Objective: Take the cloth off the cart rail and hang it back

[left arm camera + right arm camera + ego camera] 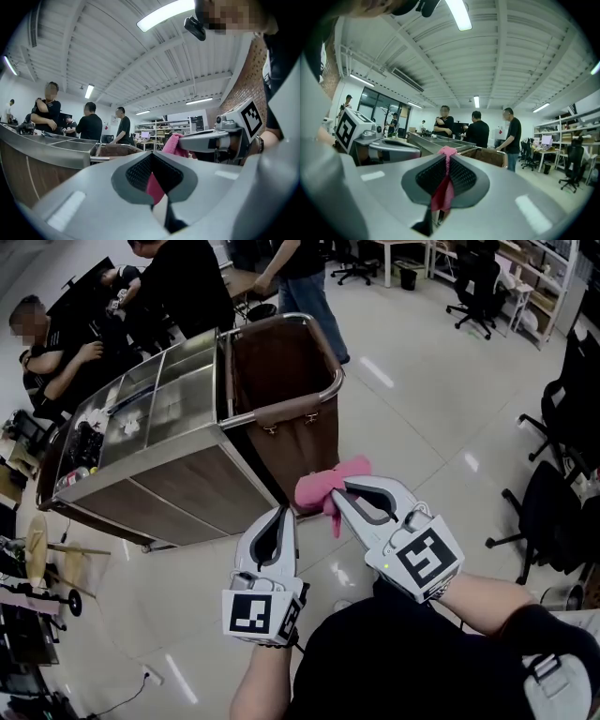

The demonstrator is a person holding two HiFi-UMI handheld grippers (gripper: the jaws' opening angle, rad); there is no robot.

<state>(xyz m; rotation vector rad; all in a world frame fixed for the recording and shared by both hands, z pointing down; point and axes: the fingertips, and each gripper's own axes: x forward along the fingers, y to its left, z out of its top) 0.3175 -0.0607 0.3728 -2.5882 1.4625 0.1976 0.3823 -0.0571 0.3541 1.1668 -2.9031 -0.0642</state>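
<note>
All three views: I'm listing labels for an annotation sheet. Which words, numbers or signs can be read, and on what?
No words or numbers can be read in any view.
On the left gripper: the left marker, a black-and-white square pattern, no text.
On the right gripper: the right marker, likewise a pattern only.
On the far wall: a red patch, too small to read.
</note>
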